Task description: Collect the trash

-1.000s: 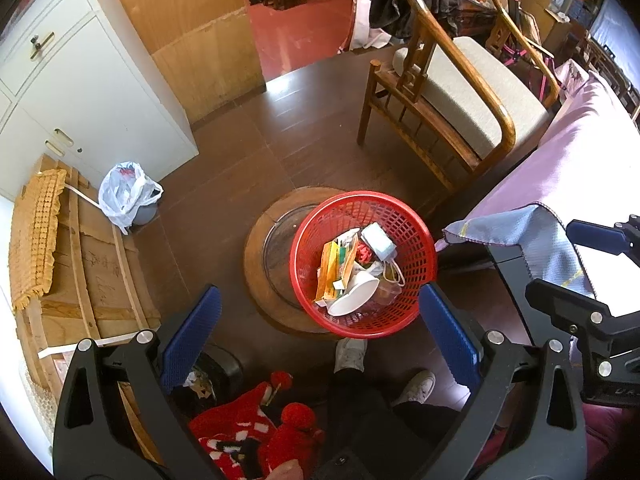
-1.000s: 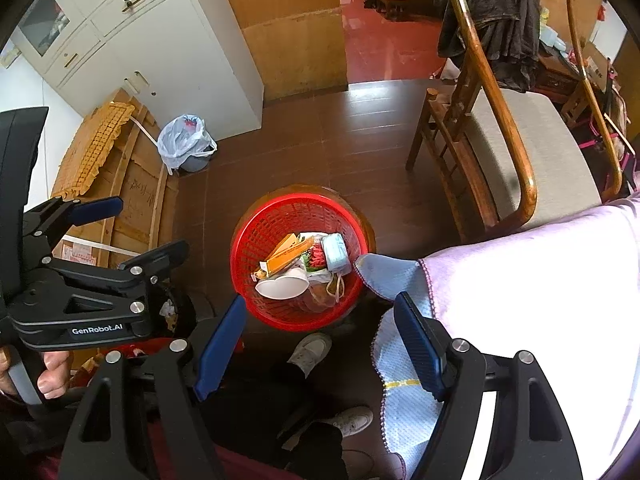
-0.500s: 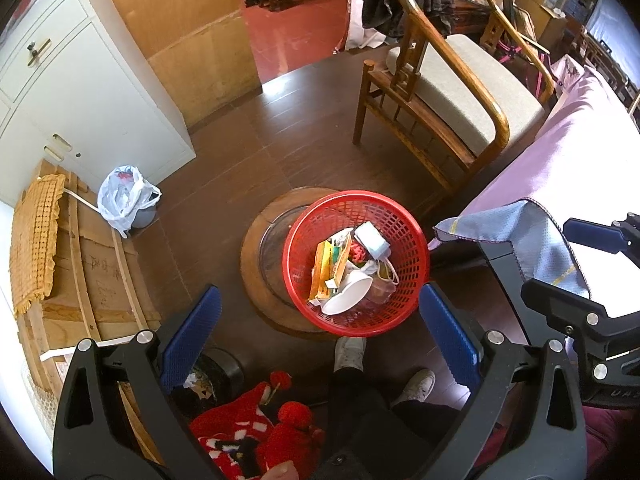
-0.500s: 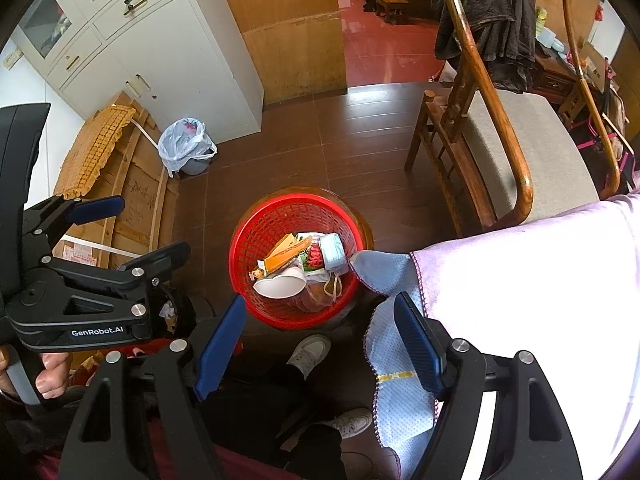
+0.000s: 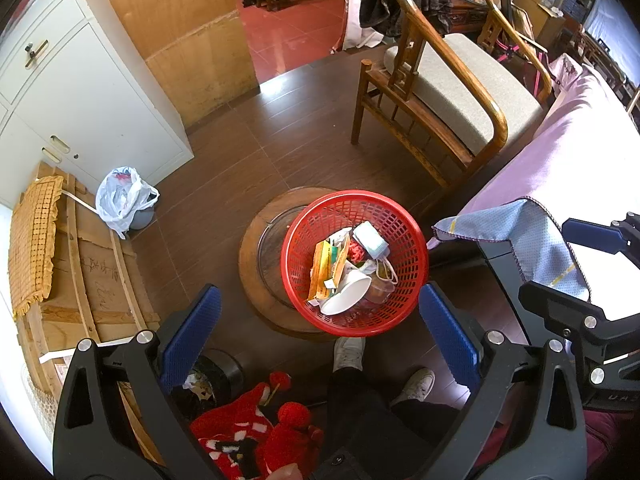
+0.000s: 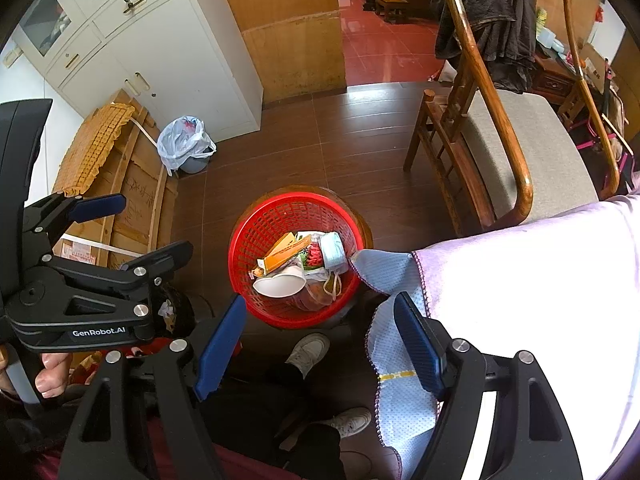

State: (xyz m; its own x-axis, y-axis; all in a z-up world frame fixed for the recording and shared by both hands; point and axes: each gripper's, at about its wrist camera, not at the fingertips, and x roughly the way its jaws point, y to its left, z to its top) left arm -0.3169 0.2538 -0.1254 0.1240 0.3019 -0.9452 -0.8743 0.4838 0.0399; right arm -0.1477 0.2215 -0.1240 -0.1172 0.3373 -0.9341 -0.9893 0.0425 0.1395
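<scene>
A red mesh basket (image 5: 404, 280) (image 6: 256, 240) sits on a round wooden stand on the floor. It holds trash: a white bowl (image 5: 346, 296), orange packets (image 6: 282, 256), a blue face mask (image 6: 332, 250) and plastic wrappers. My left gripper (image 5: 320, 332) is open and empty, held high above the basket. My right gripper (image 6: 320, 344) is open and empty too, above the basket's near side. Each gripper shows in the other's view, the right one (image 5: 592, 276) and the left one (image 6: 120, 232).
A small bin with a white plastic bag (image 5: 124, 200) (image 6: 184, 148) stands by a white cabinet (image 5: 80, 100). A wooden armchair (image 5: 448, 92) is at the back right. A pink-covered table with a blue cloth (image 5: 520, 236) (image 6: 396, 272) is at right. My feet (image 5: 348, 354) are near the basket.
Both views have drifted slightly; the basket sits a little further left and up in the frames. Both grippers stay open and empty.
</scene>
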